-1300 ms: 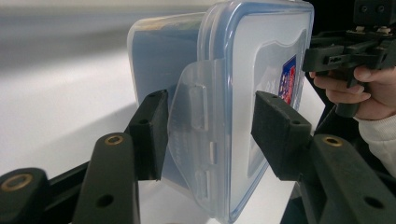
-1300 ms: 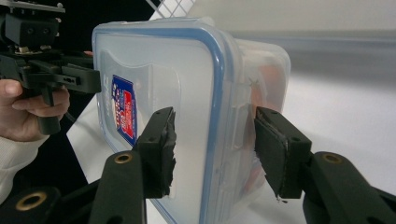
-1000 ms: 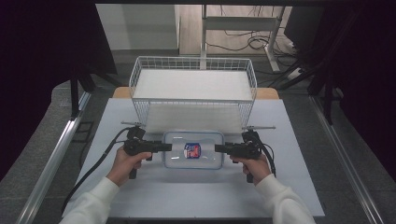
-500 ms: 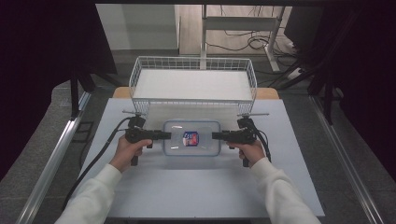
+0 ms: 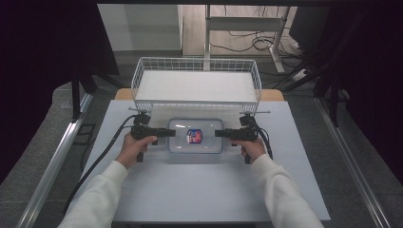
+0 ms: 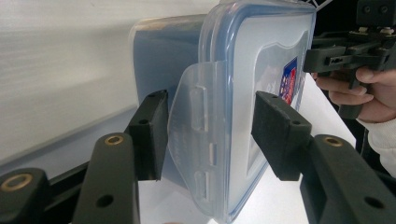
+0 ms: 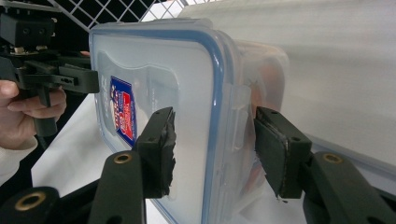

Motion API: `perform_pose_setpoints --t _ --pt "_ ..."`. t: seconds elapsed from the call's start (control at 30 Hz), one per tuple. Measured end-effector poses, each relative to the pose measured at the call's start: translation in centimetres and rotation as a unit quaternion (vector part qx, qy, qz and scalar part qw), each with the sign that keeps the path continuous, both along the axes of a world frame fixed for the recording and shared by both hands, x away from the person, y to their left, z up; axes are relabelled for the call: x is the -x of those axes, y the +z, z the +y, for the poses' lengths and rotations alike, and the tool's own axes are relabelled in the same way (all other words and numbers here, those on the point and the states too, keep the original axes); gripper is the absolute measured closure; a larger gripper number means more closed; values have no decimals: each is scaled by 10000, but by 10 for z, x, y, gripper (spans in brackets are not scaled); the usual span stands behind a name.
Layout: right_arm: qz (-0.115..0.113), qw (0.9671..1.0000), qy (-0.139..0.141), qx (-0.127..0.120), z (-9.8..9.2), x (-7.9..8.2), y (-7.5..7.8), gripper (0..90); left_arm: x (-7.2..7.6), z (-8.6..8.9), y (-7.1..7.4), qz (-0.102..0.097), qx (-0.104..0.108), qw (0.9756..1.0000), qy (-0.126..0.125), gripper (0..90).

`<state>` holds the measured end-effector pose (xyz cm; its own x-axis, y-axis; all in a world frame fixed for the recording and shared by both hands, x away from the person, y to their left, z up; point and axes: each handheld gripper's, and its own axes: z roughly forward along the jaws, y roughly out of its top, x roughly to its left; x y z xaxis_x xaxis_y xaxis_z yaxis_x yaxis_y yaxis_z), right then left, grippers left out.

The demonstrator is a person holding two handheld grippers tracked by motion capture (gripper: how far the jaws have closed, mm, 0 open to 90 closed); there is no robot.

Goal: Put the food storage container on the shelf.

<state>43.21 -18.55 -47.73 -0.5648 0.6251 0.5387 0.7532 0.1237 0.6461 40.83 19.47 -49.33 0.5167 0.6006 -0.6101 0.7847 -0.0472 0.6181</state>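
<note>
Gripping a clear rectangular plastic food container with a blue-rimmed snap lid (image 5: 195,136) from both short ends, the left gripper (image 5: 172,133) at 9 o'clock and the right gripper (image 5: 218,134) at 3 o'clock each straddle a side latch, jaws not visibly pinched tight. It sits mid-table on the pale grey table (image 5: 199,190), just short of the white wire basket (image 5: 196,85) at 12 o'clock. Placement in the basket appears undone. A red-and-blue label (image 5: 194,136) marks the lid; the left latch flap (image 6: 196,135) seems flipped open.
</note>
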Motion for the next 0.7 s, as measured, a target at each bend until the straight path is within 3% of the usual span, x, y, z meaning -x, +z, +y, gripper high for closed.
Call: perform_pose_setpoints --t 0.3,0.53,0.7 --pt "5 9997 -200 -111 1 -3 -5 487 -4 0 -6 177 122 9997 103 461" --pt "208 9984 -472 -249 2 -6 -8 485 -11 1 -11 191 240 9991 281 454" --pt "187 9978 -567 -287 2 -8 -11 481 -13 -1 -14 168 287 9988 359 445"
